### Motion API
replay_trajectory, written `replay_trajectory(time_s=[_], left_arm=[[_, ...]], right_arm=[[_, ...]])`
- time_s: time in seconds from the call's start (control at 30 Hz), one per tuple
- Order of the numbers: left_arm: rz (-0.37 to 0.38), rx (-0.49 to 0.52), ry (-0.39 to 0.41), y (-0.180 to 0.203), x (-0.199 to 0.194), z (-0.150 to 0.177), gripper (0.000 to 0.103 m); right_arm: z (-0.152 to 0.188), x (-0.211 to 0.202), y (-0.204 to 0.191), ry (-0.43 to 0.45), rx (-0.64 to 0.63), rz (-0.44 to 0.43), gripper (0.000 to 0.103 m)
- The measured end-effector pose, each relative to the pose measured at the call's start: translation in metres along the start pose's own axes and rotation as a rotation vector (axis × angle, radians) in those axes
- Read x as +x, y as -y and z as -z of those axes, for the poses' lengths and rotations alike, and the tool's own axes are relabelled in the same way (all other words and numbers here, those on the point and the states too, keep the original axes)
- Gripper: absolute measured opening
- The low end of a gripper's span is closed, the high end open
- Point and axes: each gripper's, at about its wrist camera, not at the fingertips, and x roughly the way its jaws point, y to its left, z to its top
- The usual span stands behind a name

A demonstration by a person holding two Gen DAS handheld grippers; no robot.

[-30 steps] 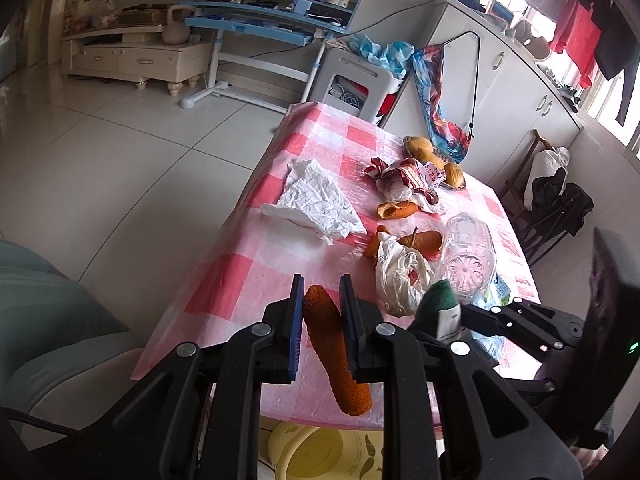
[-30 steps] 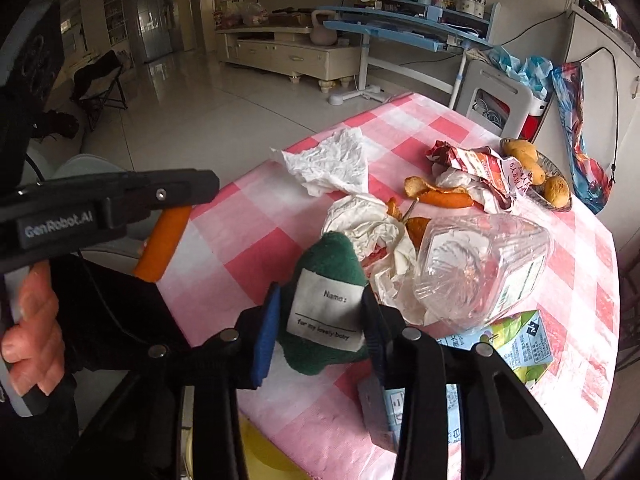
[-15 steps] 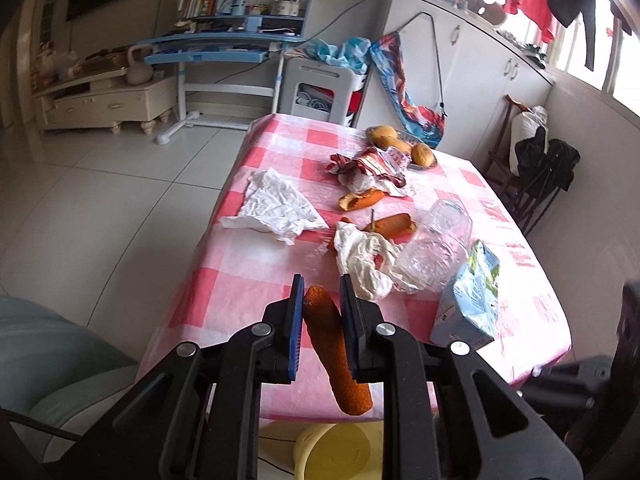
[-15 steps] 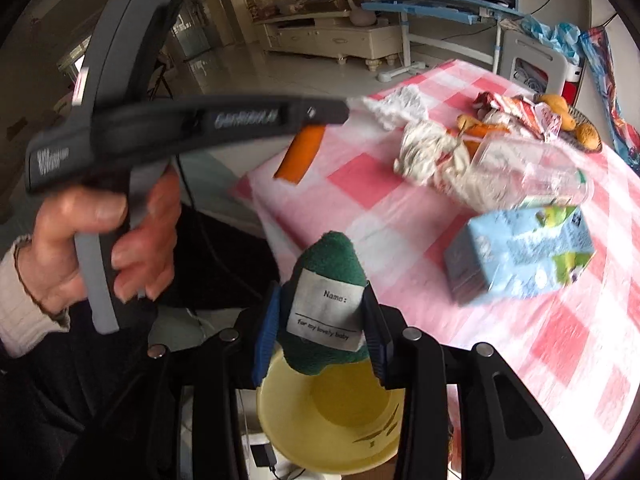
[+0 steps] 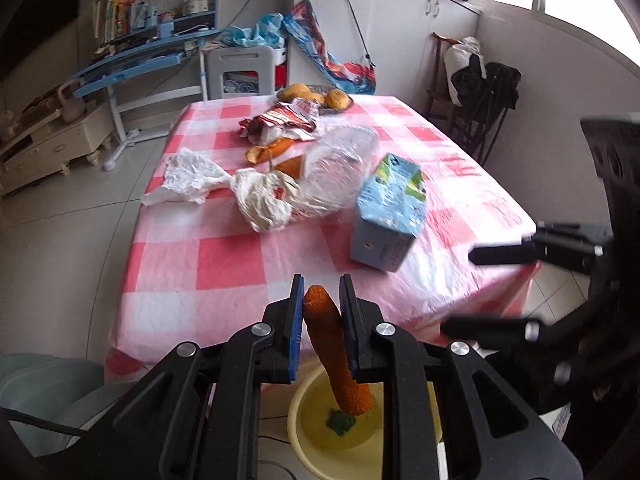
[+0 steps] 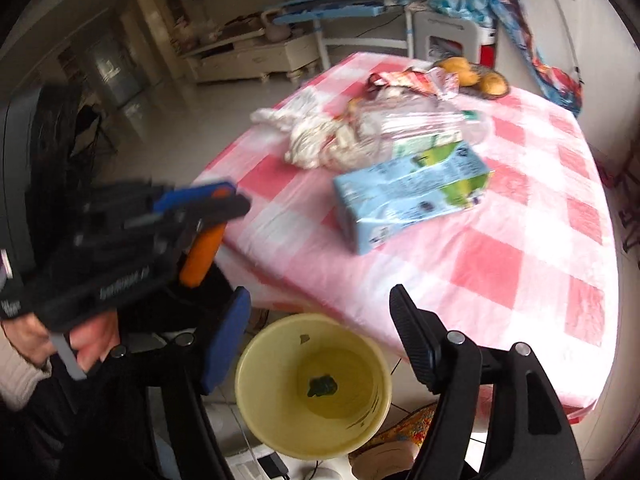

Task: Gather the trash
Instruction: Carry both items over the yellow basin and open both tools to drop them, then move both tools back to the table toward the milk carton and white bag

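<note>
1. The left tongs [image 5: 320, 312], at the bottom centre of the left view, are closed on an orange stick [image 5: 334, 348], which slants down toward the lower right over a yellow bin [image 5: 298, 420].
2. In the right view the same left tongs [image 6: 224, 200] show at the left edge, blurred, with the stick [image 6: 202, 256] hanging below them.
3. The right tongs [image 6: 320, 336] stand wide apart at the bottom of the right view with nothing between them; the bin [image 6: 256, 412] sits below that gap.
4. A small green lump [image 6: 322, 386] lies on the bin floor; in the left view the green lump [image 5: 341, 424] lies just below the stick's lower end.
5. The bin stands on the floor at the near edge of the counter [image 5: 224, 264], which wears a pink-checked cloth.
6. On the counter, centre of the left view: a blue carton [image 5: 386, 212], a clear bottle [image 5: 344, 168] on its side, a crumpled bag [image 5: 264, 200] and a white tissue [image 5: 188, 176] to its left.
7. Further up lie a red wrapper [image 5: 284, 124], orange peels [image 5: 266, 150] and a plate of yellow fruit [image 5: 316, 96].
</note>
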Motion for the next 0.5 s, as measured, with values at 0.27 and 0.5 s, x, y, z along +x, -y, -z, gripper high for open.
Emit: replay_trajectory(time_s=[0.27, 0.5], left_arm=[[0.083, 0.105, -0.107, 0.035, 0.004, 0.024, 0.053], [-0.048, 0.076, 0.01, 0.024, -0.008, 0.014, 0.072]], right_arm=[[-0.011, -0.025, 0.045, 0.203, 0.252, 0.044, 0.081], [-0.012, -0.031, 0.052, 0.227, 0.302, 0.058, 0.084]])
